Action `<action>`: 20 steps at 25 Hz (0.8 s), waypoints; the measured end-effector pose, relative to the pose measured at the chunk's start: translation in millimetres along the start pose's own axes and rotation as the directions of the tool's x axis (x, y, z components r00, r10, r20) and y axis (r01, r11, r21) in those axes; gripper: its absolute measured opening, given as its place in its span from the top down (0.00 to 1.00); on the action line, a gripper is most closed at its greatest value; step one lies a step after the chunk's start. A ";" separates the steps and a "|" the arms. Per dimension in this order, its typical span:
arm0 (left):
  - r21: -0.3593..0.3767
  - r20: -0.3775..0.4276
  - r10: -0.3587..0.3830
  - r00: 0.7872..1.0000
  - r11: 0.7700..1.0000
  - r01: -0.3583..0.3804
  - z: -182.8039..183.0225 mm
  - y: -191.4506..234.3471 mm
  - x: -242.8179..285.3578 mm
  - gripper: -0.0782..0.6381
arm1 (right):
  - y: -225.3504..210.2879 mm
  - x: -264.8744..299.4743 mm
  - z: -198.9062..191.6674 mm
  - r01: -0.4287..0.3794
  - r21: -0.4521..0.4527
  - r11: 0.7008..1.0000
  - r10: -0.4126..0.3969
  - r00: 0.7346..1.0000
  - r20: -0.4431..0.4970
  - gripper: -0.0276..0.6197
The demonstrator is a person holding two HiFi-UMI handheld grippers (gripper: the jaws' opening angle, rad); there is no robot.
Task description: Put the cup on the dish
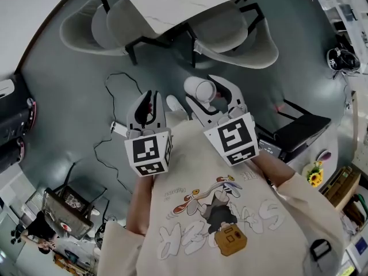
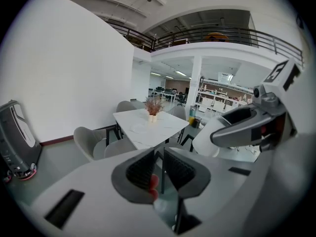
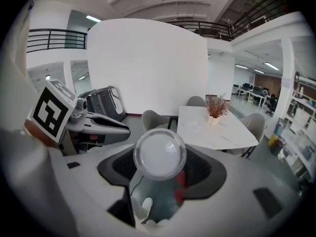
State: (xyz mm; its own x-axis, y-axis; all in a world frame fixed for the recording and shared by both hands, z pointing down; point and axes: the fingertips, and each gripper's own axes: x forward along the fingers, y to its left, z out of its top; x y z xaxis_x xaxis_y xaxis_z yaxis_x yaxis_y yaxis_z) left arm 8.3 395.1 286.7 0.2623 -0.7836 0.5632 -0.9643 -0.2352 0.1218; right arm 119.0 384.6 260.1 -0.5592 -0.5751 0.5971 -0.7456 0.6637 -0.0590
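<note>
A white cup [image 1: 200, 89] is clamped in my right gripper [image 1: 205, 89], held in the air above the grey floor. In the right gripper view its round base [image 3: 159, 153] faces the camera between the black pads. My left gripper [image 1: 148, 103] hovers just left of it, jaws nearly together with nothing between them [image 2: 159, 158]. A pale dish [image 3: 193, 127] lies on the white marble table [image 1: 190, 2] ahead of both grippers. It shows faintly in the left gripper view [image 2: 140, 128]. The left gripper view also shows the right gripper holding the cup [image 2: 208, 139].
Grey shell chairs [image 1: 233, 36] stand around the table, and a small plant vase [image 3: 215, 117] sits on its far end. A cable [image 1: 118, 88] trails across the floor. A black machine [image 1: 12, 125] stands at the left and a dark case [image 1: 299, 130] lies at the right.
</note>
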 end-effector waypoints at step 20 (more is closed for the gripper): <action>-0.055 0.013 -0.060 0.998 0.997 0.061 11.5 45.8 9.7 0.81 | 13.4 44.3 28.1 0.068 0.005 0.998 -0.068 0.998 0.003 0.54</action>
State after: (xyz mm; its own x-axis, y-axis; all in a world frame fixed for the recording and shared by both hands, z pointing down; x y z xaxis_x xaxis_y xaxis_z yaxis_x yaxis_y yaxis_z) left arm -32.9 370.1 288.4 0.3200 -0.7757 0.5439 -0.9472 -0.2500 0.2008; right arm 74.0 354.6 263.3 -0.5083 -0.6201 0.5976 -0.7835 0.6210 -0.0221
